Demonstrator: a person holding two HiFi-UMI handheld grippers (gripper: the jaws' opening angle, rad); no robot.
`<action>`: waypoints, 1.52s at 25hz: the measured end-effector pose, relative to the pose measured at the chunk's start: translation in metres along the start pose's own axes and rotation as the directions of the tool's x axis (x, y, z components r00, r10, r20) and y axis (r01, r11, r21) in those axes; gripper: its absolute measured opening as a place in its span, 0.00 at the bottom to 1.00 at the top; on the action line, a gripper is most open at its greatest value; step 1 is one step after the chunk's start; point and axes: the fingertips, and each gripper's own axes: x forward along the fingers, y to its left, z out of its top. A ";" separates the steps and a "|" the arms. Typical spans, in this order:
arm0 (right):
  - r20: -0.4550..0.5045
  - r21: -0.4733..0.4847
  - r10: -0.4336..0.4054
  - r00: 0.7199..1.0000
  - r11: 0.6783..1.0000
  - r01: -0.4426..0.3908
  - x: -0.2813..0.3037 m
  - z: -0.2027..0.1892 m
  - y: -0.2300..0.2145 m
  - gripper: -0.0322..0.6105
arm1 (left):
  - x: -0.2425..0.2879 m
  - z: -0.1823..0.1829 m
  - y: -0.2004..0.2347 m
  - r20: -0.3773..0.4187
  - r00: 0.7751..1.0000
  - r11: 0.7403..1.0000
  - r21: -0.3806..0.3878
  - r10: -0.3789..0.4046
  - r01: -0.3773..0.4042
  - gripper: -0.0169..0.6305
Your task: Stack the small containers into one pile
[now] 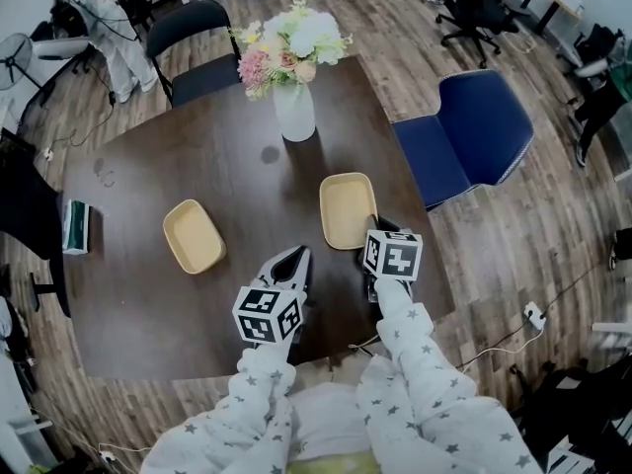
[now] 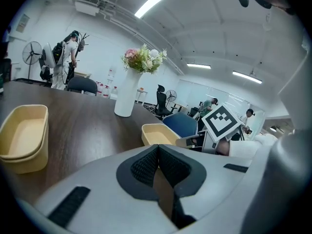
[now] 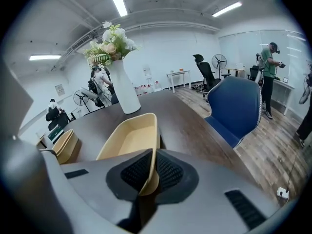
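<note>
The right gripper [image 3: 148,167] has its jaws drawn narrow onto the right container [image 3: 127,139]. The dark ribbed pads [image 3: 165,172] pinch the thin yellow wall at the end of the container furthest from the vase [image 3: 124,89]. In the head view the right gripper [image 1: 375,229] meets that same end at the corner on the person's right. Whether the base of the right container [image 1: 346,208] rests on the table [image 1: 178,166] or is raised off it cannot be told. The right arm, in a star-patterned sleeve [image 1: 420,363], reaches up from the lower edge of the head view, and the gripper slants down toward the vase [image 1: 294,112].

The left gripper [image 2: 158,155] has its jaws pressed together with nothing between them, and only bare tabletop shows beneath the pads. In the head view the left gripper [image 1: 294,262] hangs over the table on the person's side of the vase. It is further from the vase than either container and touches neither. Its arm runs alongside the right one, and the gripper points toward the vase with a shallower downward tilt.

The left container [image 1: 193,235] sits flat on the table, on the person's side of the vase and to its left. It lies well apart from the right container.
</note>
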 end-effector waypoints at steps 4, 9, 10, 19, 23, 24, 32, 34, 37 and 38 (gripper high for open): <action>0.023 -0.005 0.025 0.999 1.000 -0.025 -0.006 0.007 0.009 0.10 | -0.010 0.004 0.003 0.025 0.999 1.000 -0.004 0.020 -0.020 0.06; 0.057 -0.010 0.075 0.996 0.997 -0.074 -0.016 0.017 0.027 0.10 | -0.027 0.009 0.008 0.072 0.996 0.998 -0.011 0.059 -0.059 0.06; 0.062 -0.013 0.090 0.994 0.996 -0.089 -0.017 0.019 0.032 0.10 | -0.032 0.011 0.010 0.083 0.994 0.998 -0.014 0.070 -0.069 0.06; 0.078 -0.069 0.230 0.970 0.972 -0.225 -0.019 0.036 0.099 0.10 | -0.085 0.010 0.043 0.147 0.969 0.979 -0.074 0.199 -0.190 0.06; 0.068 -0.095 0.268 0.961 0.961 -0.261 -0.015 0.036 0.133 0.10 | -0.112 0.009 0.066 0.165 0.956 0.968 -0.104 0.242 -0.227 0.06; 0.063 -0.101 0.279 0.958 0.957 -0.272 -0.014 0.034 0.142 0.10 | -0.119 0.008 0.072 0.168 0.952 0.965 -0.113 0.255 -0.238 0.06; 0.035 -0.138 0.366 0.930 0.923 -0.358 -0.005 0.030 0.223 0.10 | -0.172 0.007 0.123 0.184 0.925 0.940 -0.152 0.331 -0.306 0.06; 0.030 -0.143 0.383 0.923 0.916 -0.376 -0.002 0.029 0.241 0.10 | -0.182 0.005 0.135 0.187 0.921 0.935 -0.159 0.343 -0.316 0.06; 0.024 -0.157 0.402 0.915 0.906 -0.394 0.002 0.028 0.266 0.10 | -0.196 0.003 0.151 0.189 0.916 0.930 -0.171 0.355 -0.325 0.06; 0.022 -0.161 0.409 0.912 0.902 -0.400 0.002 0.028 0.274 0.10 | -0.200 0.003 0.155 0.188 0.915 0.929 -0.174 0.357 -0.327 0.06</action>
